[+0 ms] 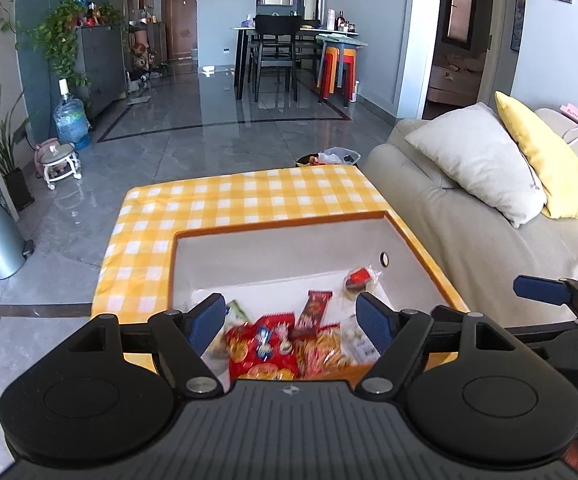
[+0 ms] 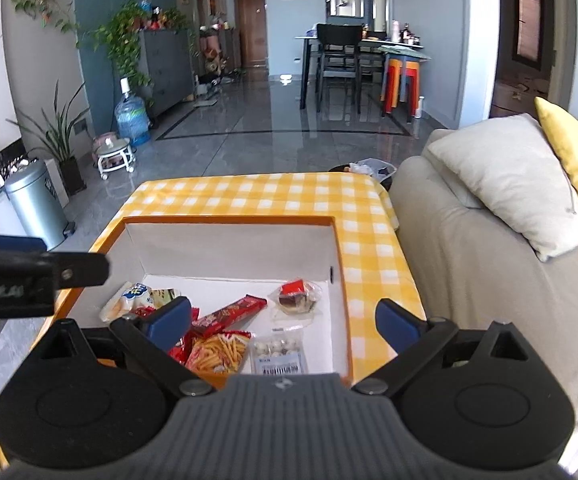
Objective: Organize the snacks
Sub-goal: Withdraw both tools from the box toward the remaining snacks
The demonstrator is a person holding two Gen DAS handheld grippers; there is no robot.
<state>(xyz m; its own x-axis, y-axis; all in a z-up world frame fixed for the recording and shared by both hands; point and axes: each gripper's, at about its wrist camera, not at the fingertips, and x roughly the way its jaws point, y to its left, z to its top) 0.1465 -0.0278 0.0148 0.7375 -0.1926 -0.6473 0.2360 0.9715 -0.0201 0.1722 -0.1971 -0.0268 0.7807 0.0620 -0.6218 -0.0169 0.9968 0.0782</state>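
— Starting at the lower left of the left wrist view: what is the left gripper (image 1: 291, 322) doing?

— It is hanging above the near end of the box (image 1: 281, 252), fingers spread wide with nothing between them. The snacks are only showing through the gap, lying on the box floor below.

— And the snacks themselves?

— They are all sitting inside the white-lined, orange-rimmed box on the checked tablecloth (image 2: 249, 192). In the right wrist view, from lower left: a pale bag (image 2: 129, 298) against the left wall, a red packet (image 1: 261, 344) partly hidden, the long red bar (image 2: 231, 312) lying slantwise, the fries bag (image 2: 221, 352), the clear pouch of white balls (image 2: 277, 354), and the wrapped cake (image 2: 297, 296) alone further right. I am guessing they are being gathered in one container so the cloth stays tidy.

— The right gripper (image 2: 285, 326)?

— It is also standing wide apart, empty, hovering over the box's near right part, beside the sofa (image 2: 469, 260).

— So the job is looking nearly done?

— Judging by the bare cloth, yes.
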